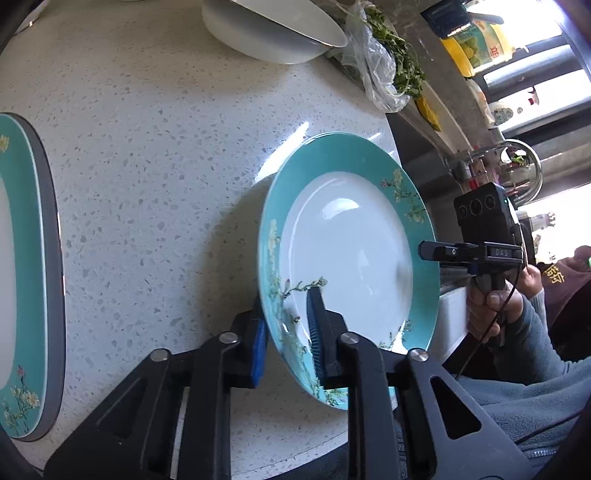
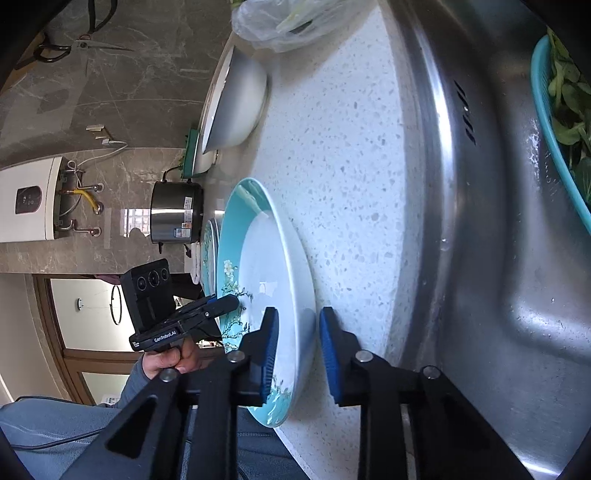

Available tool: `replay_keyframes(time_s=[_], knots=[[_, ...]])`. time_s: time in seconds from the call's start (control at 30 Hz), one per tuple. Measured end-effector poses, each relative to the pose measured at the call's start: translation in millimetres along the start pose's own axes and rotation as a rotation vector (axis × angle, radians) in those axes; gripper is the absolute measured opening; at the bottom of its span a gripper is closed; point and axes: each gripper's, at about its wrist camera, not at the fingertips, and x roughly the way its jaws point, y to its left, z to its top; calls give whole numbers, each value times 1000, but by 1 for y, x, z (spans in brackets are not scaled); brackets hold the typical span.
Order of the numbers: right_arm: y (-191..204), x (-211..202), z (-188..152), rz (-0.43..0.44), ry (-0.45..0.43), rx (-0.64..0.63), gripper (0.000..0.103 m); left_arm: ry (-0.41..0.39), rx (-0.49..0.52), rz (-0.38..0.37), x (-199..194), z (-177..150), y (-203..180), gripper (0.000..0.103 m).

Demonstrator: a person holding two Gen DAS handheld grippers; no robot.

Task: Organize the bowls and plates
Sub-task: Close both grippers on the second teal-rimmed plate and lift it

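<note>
A teal-rimmed plate with flower pattern [image 1: 351, 254] is tilted up off the speckled counter [image 1: 166, 166]. My left gripper [image 1: 286, 332] is shut on its near rim, one blue pad on each face. In the right wrist view the same plate [image 2: 269, 280] stands between my right gripper's [image 2: 297, 354] blue pads, which are apart from it, so that gripper is open. A second matching plate [image 1: 22, 277] lies flat at the far left. A white bowl [image 1: 273, 33] sits at the back of the counter.
A steel sink [image 2: 498, 240] borders the counter, with a teal strainer of greens [image 2: 561, 122] in it. A plastic bag of greens [image 1: 384, 70] lies by the bowl. A steel pot [image 2: 177, 212] stands further along the counter. Scissors [image 2: 77, 46] hang on the wall.
</note>
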Motion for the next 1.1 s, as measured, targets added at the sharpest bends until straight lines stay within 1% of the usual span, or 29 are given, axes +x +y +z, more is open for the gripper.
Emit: replay_keyframes(time_s=[0.13,0.27,0.3,0.37,0.43,0.73,0.83,0.93,1.07,1.1], knots=[[-3,1,-1,2,9,21,17,-2,-7,-4,1,3,2,11],[-6,-1,-4,6,4,43,15,-9,-24,-11,-1,3,5,10],[-6,-1,-4,-1,5,46,14,-11,-30,-5,-1,4,6,7],[-4,-1,-5,-23,3,41,13,-18,-44,-10,-3,3,9,7],[-1,-1,-6,-47,1,33,12,-27,-45,0,-3,2,8,7],[13,-2,-7,-124,-28,11,13,-60,-23,32,-12,-9,-2,7],[25,0,-5,-127,-28,-7,13,-83,-24,32,-26,-12,-2,6],[42,7,-1,-126,-18,-33,13,-108,-46,30,-45,-15,5,6],[74,28,8,-115,6,-80,13,-154,-84,40,-80,-20,21,6],[86,38,11,-111,17,-98,13,-171,-98,49,-93,-23,28,6]])
